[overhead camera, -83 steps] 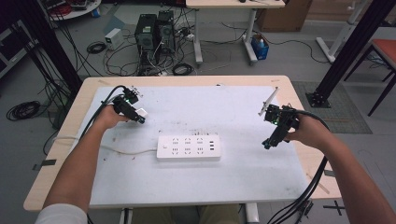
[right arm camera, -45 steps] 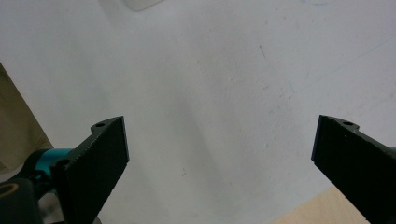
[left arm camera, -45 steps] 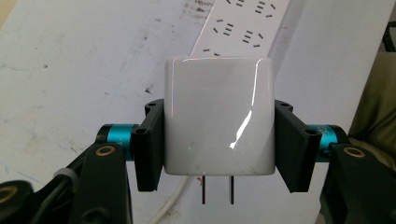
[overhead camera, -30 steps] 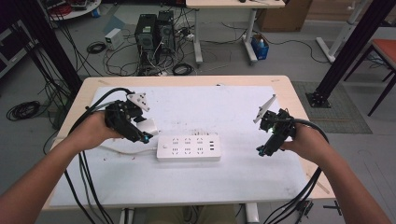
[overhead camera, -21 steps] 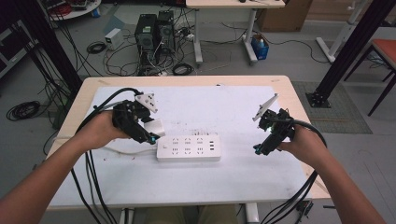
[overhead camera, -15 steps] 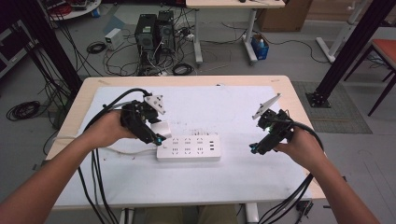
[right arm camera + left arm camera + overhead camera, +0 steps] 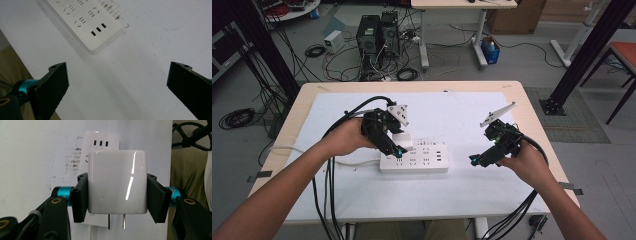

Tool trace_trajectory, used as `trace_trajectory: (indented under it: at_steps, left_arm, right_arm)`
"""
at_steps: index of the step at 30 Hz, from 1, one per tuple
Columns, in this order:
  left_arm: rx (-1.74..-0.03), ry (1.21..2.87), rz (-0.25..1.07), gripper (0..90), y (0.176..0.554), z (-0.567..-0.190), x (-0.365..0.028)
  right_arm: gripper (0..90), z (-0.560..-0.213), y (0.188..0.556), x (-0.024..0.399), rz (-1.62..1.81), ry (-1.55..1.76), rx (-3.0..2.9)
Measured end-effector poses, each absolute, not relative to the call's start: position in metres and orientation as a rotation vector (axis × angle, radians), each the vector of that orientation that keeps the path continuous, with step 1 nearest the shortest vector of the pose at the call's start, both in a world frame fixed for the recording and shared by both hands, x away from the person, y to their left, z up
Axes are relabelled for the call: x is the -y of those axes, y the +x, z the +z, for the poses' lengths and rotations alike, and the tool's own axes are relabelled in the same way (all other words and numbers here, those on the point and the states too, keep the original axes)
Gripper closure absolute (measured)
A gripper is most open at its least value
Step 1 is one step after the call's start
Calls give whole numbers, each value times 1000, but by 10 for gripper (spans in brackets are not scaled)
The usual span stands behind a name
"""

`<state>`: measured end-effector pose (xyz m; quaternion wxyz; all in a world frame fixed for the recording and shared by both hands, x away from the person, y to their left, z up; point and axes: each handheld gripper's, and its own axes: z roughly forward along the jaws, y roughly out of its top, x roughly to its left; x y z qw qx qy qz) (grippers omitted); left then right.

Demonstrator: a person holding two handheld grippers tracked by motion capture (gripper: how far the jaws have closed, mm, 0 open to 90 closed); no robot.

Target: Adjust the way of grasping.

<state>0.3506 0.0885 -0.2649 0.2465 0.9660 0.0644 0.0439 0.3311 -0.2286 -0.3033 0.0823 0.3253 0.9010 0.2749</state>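
Taking the power strip [image 7: 414,159] at the middle of the white table [image 7: 452,195] as our landmark, we saw the left gripper [image 7: 398,150] poised over the strip's left end, its jaws clamped on the two side faces of a white charger [image 7: 117,182]. In the left gripper view the charger's two flat metal prongs [image 7: 116,221] pointed out from its lower face, with the strip lying behind it and three small ports visible at the strip's far end; we could not tell from that view whether the prongs had met a socket. Over the preceding seconds we watched this hand travel from well to the left of the strip, near the table's back left part, in to the strip's left end, while the strip itself kept its place. The right gripper [image 7: 478,160] drew in from the right over the same interval and now hung just beside the strip's right end, jaws spread wide and holding nothing; the right gripper view showed bare table between them and the strip's port end [image 7: 98,29] just beyond. We judged from this that plugging the charger into the strip was the step in hand, and that the empty right gripper was placed to steady the strip as the prongs were pressed home.
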Motion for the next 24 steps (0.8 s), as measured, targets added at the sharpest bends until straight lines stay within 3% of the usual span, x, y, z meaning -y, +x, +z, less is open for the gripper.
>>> trace_trajectory:
  at_steps: [24]
  left_arm:
    - [-82,2605,116,426,353,-274,-51]
  right_arm:
    - [33,-313,331,230,1306,1304,-2675]
